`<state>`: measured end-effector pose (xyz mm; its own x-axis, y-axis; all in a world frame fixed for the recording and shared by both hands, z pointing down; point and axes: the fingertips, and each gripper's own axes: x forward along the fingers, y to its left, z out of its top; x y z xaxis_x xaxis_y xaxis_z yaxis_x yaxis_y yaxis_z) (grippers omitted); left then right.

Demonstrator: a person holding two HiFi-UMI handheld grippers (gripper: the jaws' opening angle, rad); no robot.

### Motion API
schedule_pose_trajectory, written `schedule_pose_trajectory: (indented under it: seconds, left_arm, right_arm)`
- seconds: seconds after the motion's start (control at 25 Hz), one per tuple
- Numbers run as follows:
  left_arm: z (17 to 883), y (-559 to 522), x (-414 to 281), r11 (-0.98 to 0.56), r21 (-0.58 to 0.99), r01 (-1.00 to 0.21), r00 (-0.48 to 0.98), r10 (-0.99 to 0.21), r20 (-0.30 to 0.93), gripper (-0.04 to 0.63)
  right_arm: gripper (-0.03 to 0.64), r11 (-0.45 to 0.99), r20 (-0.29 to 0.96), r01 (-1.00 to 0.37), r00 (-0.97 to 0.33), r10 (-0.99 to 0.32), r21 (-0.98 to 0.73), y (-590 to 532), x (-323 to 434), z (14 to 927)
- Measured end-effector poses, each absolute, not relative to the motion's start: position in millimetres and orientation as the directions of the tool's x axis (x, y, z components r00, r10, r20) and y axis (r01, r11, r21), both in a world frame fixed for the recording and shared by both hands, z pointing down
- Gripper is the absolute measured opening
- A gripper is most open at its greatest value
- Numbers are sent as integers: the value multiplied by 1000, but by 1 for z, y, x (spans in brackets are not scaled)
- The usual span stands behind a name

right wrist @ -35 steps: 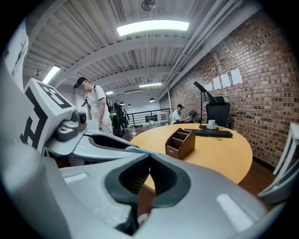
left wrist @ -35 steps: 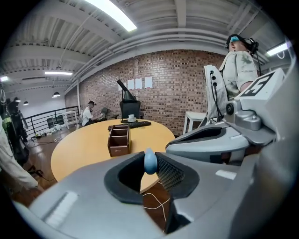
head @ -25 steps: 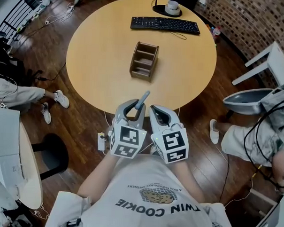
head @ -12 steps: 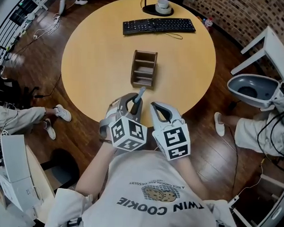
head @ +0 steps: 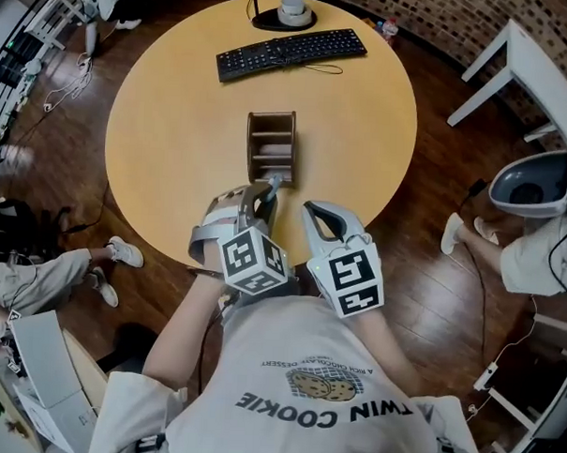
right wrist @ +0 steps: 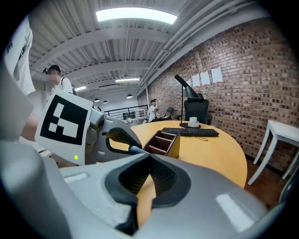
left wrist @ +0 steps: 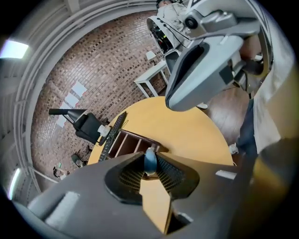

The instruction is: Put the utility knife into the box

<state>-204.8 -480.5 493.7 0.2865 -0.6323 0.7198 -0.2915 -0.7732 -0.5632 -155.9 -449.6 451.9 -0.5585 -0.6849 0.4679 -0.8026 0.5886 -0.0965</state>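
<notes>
The brown wooden box with open compartments stands on the round table. My left gripper is shut on the grey-blue utility knife, whose tip points at the box's near end. In the left gripper view the knife sits pinched between the pads, with the box just beyond. My right gripper hovers beside the left one at the table's near edge, its jaws shut with nothing between them. From the right gripper view the box and the knife tip show ahead.
A black keyboard and a white cup on a black base lie at the table's far side. White furniture and a seated person's legs stand around the table. Cables trail on the wooden floor.
My left gripper has carried the knife forward, so its tip has gone from well short of the box to its near end. The right gripper stays alongside, still shut.
</notes>
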Motion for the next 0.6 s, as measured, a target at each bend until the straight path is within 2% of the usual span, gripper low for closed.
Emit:
schedule_pose_trajectory:
  seconds: [0.24, 0.6]
  left_arm:
    - [505, -498, -200, -803, -561, -201, 311, -596, 741, 75]
    - [534, -510, -195, -838, -539, -86, 320, -536, 781, 75]
  right_arm:
    - [2, 541, 480, -836, -515, -710, -96, -462, -146, 457]
    - [2, 547, 501, -832, -513, -697, -91, -462, -155, 466]
